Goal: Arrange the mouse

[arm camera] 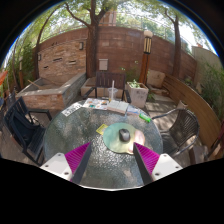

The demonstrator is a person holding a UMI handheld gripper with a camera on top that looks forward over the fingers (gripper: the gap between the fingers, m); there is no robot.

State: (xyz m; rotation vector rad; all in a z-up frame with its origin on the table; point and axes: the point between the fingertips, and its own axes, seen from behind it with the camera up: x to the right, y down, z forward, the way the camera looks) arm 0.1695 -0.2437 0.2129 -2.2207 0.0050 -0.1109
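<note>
Item: mouse (124, 135), dark, small, resting on a pale yellow-green mat (118, 139) near the middle of a round glass surface (75, 125). It lies just ahead of the fingers and roughly centred between their lines, not yet between them.

Gripper (112, 157): fingers spread wide, magenta pads (77, 155) showing at either side, nothing held and nothing touched. Both fingertips hang above the near part of the surface, apart from the mouse and the mat.

Step in hand, as judged: the approach. The mouse appears untouched and the grasp not yet begun. The next move calls for carrying the fingers forward and down so that the mouse stands between the pads, then closing on its flanks. The body looks low and rounded, so a grip set low on its sides seems safer than one near the top, where it could slip. Which way the mouse points cannot be told.

Also on the surface: a few flat pale and green items (146, 117) beyond the mouse, kind unclear.

Surroundings: outdoor patio; dark chairs (27, 128) around the surface, a brick wall (118, 50) and trees behind.
</note>
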